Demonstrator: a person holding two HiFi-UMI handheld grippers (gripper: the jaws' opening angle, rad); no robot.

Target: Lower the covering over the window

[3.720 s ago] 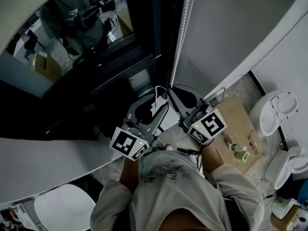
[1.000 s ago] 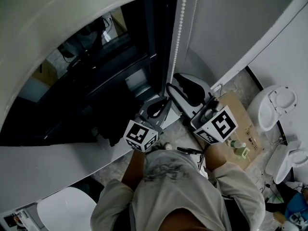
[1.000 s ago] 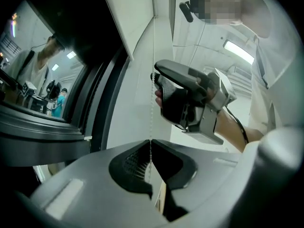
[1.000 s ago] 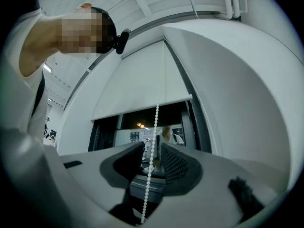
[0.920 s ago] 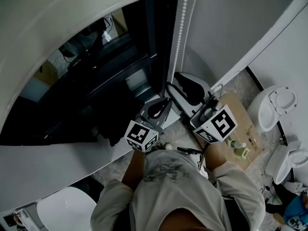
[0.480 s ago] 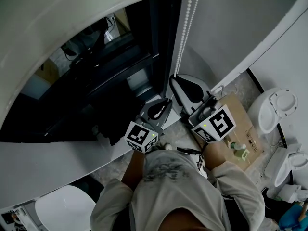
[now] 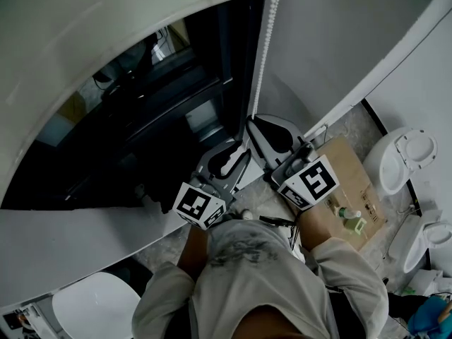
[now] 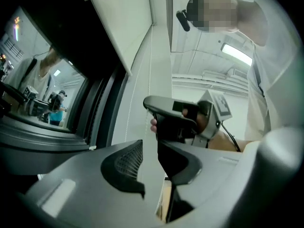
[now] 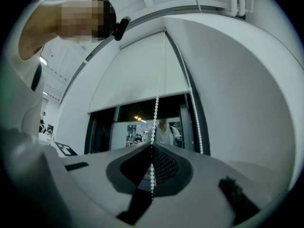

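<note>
The blind [image 7: 106,34] covers only the top of the window [image 7: 141,126]; most is left. The right tongs [image 9: 152,147] pinch its bead chain [image 9: 156,103]. The left tongs [image 8: 151,151] are opening and grip nothing.

Left gripper [image 8: 151,175] opening (cord [image 9: 156,101] loose between); right gripper [image 9: 152,150] pinches it.

Pretty monochrome in here tbh. The blind [image 7: 106,34] is plain off-white, the bead chain [image 7: 265,41] is white, and the window frame [image 7: 212,90] is black. The left gripper [image 8: 150,146] and right gripper [image 9: 152,148] are both mid-grey with black mesh-textured pads, and each carries a cube of black-and-white square markers. The only warm colour is the tan cardboard box [image 7: 353,189]. The person's shirt [image 7: 282,288] is pale grey.
</note>
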